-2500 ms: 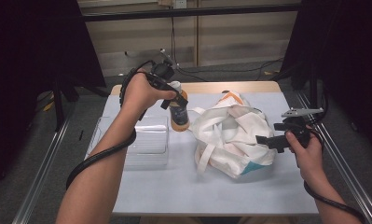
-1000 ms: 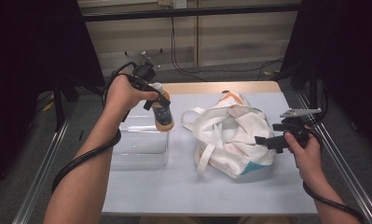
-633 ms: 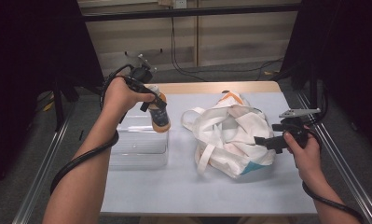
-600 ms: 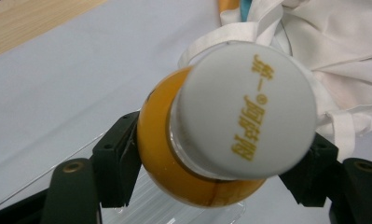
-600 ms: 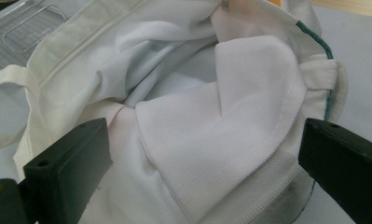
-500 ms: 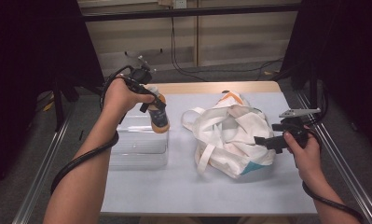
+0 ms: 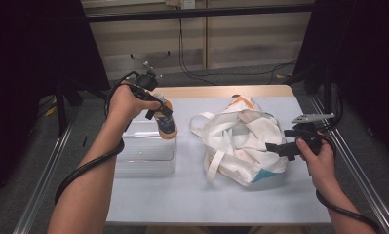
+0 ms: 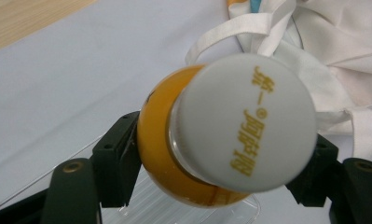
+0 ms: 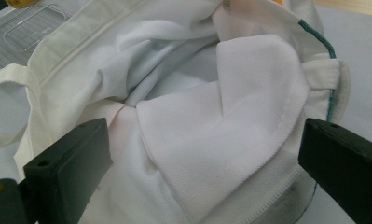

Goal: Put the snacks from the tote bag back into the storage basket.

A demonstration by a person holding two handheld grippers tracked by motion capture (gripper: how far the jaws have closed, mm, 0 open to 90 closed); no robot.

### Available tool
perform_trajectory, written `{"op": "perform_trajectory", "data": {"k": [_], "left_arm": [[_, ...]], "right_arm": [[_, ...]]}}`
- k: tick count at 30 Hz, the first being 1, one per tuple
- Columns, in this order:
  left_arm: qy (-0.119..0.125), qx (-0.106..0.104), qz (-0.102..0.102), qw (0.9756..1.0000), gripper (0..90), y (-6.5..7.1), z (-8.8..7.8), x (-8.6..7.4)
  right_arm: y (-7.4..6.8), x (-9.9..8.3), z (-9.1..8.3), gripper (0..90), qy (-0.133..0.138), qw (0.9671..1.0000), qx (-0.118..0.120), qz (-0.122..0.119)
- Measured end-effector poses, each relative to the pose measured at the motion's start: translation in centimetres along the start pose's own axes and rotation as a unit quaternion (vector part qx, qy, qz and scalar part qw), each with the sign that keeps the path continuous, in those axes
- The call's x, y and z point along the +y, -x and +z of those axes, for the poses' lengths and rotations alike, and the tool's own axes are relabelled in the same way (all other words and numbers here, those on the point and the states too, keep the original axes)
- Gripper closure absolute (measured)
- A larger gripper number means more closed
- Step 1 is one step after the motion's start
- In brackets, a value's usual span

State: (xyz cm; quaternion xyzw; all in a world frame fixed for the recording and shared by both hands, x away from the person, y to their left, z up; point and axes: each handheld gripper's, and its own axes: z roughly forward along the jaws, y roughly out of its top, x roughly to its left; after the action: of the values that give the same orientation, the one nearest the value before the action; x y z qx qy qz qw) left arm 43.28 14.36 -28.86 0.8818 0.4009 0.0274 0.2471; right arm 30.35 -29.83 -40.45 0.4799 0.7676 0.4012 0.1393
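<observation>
Since 2.5 s ago my left tool [image 7: 159,108] has carried the small orange bottle with the white cap [image 7: 165,124] away from the white cloth tote bag [image 7: 241,141], and now clamps it tilted over the near corner of the clear plastic tray [image 7: 145,161]. I judge it light, rigid and slick; gripping the body below the cap seems safest. My right tool [image 7: 274,147] stands wide at the bag's soft, floppy cloth, pinching nothing. Beyond the tray's thin rim, the worktop [image 7: 182,195] gives room.
</observation>
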Motion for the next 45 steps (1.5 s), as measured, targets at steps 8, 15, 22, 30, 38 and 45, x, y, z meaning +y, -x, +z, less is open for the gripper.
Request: {"op": "perform_trajectory", "data": {"k": [8,15,22,30,38,45], "left_arm": [[0.002,0.003,-0.003,1.0,30.2,-0.3,-0.2,-0.2],[-0.007,0.008,0.003,0.9999,30.2,-1.1,0.2,-0.5],[-0.015,0.01,0.009,0.9998,30.2,-1.6,1.2,-0.7],[-0.014,0.01,0.014,0.9997,30.2,-1.8,2.1,-0.6],[-0.019,0.008,0.02,0.9996,30.1,-1.9,2.9,-0.5],[-0.024,0.009,0.031,0.9992,30.1,-1.9,3.4,-0.3]], "right_arm": [[0.0,0.0,0.1,2.0,-0.001,1.0,0.003,-0.001],[-0.1,0.0,0.1,2.0,0.0,1.0,0.004,-0.001],[-0.1,0.0,0.1,2.0,-0.002,1.0,0.003,-0.002],[0.0,-0.1,0.2,2.0,-0.003,1.0,0.003,-0.002],[0.1,-0.2,0.3,2.0,-0.007,1.0,0.001,-0.001],[0.1,-0.2,0.3,2.0,-0.007,1.0,0.002,-0.002]]}}
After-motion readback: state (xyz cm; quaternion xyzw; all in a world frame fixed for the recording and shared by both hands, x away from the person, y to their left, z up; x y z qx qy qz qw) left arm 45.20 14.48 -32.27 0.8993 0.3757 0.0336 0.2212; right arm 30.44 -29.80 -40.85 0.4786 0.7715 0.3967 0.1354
